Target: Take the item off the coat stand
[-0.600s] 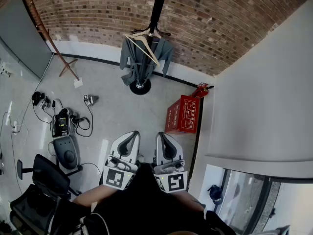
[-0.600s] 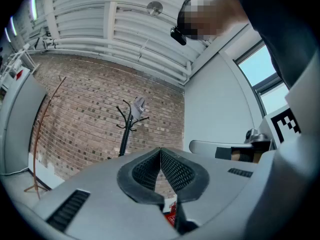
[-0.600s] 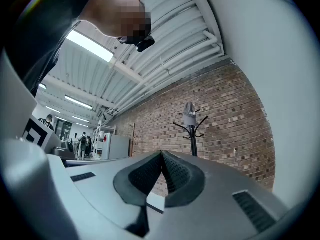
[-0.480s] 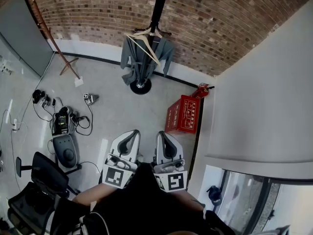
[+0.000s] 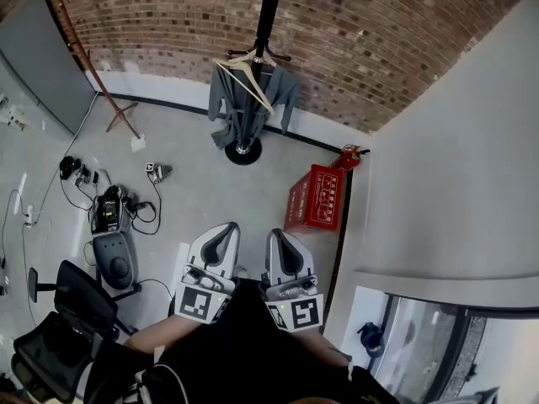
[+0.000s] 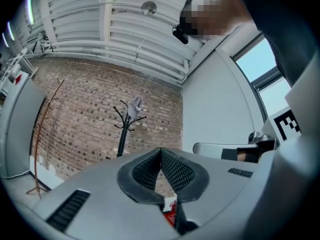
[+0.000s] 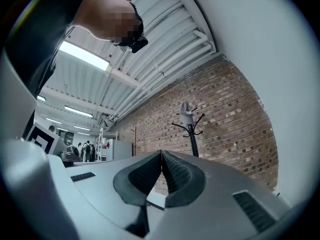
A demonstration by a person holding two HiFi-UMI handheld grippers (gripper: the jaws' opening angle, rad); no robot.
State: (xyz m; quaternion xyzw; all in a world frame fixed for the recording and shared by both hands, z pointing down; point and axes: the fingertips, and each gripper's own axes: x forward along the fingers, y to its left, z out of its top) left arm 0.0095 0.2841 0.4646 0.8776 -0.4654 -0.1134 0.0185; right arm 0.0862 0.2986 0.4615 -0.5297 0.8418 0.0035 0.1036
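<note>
A black coat stand (image 5: 268,15) rises against the brick wall at the far middle of the head view. A grey garment (image 5: 240,103) hangs from it on a wooden hanger (image 5: 249,72), and a grey cap (image 6: 135,105) sits on its top. Both gripper views show the stand far ahead, with the cap (image 7: 186,115) on top. My left gripper (image 5: 221,241) and right gripper (image 5: 282,247) are held side by side close to my body, well short of the stand. Both are shut with nothing between the jaws.
A red crate (image 5: 318,197) and a red fire extinguisher (image 5: 345,156) stand by the white wall (image 5: 455,167) at the right. Cables and devices (image 5: 108,209) lie on the floor at the left, near a black office chair (image 5: 76,301). A wooden stand (image 5: 84,61) leans at the far left.
The head view has drifted slightly. Both grippers stay shut and in about the same place; the stand and its items have not moved.
</note>
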